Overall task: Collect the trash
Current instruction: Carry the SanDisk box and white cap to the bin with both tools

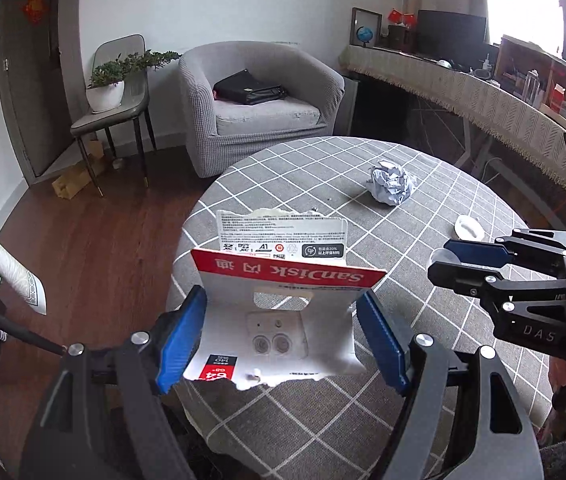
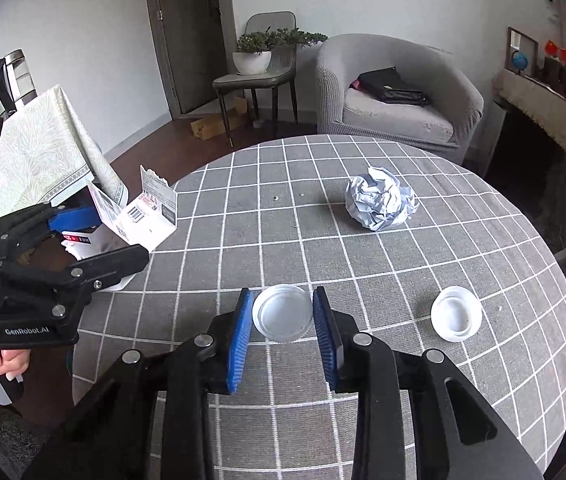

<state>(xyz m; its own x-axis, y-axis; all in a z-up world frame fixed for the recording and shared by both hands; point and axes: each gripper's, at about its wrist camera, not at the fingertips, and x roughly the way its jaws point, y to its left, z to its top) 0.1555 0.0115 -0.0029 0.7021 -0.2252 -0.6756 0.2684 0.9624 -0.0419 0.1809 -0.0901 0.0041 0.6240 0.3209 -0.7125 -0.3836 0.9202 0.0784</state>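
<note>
My left gripper [image 1: 281, 332] is clamped on the torn SanDisk card [image 1: 283, 304], held over the table's [image 2: 243, 208] left edge, both pads touching the card's sides. My right gripper [image 2: 283, 320] pinches a white cap [image 2: 281, 317] between its pads, open side up, nothing in it. A 2nd cap [image 2: 456, 318] lies just right of that gripper, also empty-looking. Paper ball [image 2: 381, 199] sits farther back, well apart from both tools.
</note>
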